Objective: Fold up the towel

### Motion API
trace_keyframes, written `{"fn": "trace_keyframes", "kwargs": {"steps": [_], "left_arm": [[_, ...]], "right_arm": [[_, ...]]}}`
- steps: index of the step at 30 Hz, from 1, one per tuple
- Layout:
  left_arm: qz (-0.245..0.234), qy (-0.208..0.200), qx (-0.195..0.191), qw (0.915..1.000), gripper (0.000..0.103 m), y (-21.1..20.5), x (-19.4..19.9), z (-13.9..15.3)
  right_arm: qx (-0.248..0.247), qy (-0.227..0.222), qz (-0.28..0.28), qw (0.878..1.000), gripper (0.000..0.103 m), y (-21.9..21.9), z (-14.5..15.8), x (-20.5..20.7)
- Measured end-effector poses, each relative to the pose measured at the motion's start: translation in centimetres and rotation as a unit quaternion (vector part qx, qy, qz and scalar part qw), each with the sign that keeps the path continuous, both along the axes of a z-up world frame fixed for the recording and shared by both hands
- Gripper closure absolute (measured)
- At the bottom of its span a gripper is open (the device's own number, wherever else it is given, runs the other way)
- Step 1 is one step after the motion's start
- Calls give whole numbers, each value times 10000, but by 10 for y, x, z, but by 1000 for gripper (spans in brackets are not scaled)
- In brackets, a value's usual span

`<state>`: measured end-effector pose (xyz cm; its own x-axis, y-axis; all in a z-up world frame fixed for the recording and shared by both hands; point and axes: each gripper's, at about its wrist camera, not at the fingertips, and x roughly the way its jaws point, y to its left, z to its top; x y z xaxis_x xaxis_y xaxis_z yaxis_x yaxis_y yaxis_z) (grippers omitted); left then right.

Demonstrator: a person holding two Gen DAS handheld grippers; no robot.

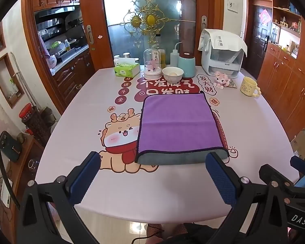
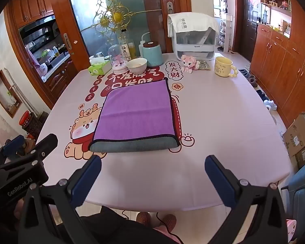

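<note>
We see the table (image 1: pixel 254 134) bearing the towel (image 1: pixel 179 122), folded purple-side up with its grey fold at the near edge. Beyond the towel stand a white appliance (image 1: pixel 221 59), a teal pot (image 1: pixel 186 65), a bowl (image 1: pixel 172 74) and, to its far right, a yellow mug (image 1: pixel 249 86). Our left gripper (image 1: pixel 152 174) and right gripper (image 2: pixel 152 175) hover spread wide, empty, nearer than the towel. Only the right view shows shoes (image 2: pixel 270 104) on the floor.
</note>
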<state>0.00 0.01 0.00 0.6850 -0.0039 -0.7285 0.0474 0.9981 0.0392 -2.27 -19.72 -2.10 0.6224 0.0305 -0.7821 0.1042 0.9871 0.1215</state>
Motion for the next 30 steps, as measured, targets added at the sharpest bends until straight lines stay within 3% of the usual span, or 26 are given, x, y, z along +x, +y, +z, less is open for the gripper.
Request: {"fn": "trace_keyframes", "kwargs": {"steps": [30], "left_arm": [[-101,83,-98,9999,1,-2,8,-4]], "right_arm": [[75,217,-21,9997,1,-1,-8,10]]}}
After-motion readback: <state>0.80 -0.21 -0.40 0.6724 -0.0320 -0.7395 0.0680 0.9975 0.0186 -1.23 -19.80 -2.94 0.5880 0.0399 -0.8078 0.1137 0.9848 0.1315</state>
